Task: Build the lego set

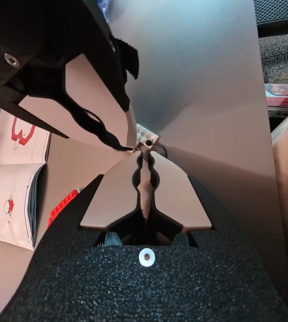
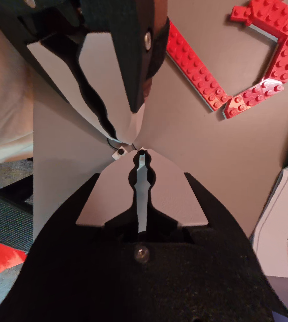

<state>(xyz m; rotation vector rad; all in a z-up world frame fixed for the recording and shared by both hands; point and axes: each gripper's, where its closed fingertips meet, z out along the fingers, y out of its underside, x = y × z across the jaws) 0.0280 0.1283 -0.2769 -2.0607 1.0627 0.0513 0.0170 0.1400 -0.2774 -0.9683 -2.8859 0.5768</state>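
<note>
the left gripper (image 1: 146, 153), black with pale flat fingers, is pinched nearly closed on a thin black cord (image 1: 162, 148) that loops out from a small white studded lego plate (image 1: 146, 136) with black pins in it. the right gripper (image 2: 140, 153) meets it tip to tip from the opposite side, and its fingers are clamped narrowly on the edge of that same white plate (image 2: 119, 153), a black pin showing right at the tips. the piece hangs between the two tools just above the grey tabletop (image 1: 200, 87).

farther out, the red lego frame (image 2: 244, 69), an open outline of bricks on pale plates, lies flat on the table well apart from the grippers. an open instruction booklet (image 1: 12, 183) with red diagrams sits on the table beside it.

the step looks like seating the cord's end onto a pin. it's probably best to keep the plate steady with the right tool, guide the cord with small moves of the left, and avoid squeezing harder, since the small plate could twist or pop out.
</note>
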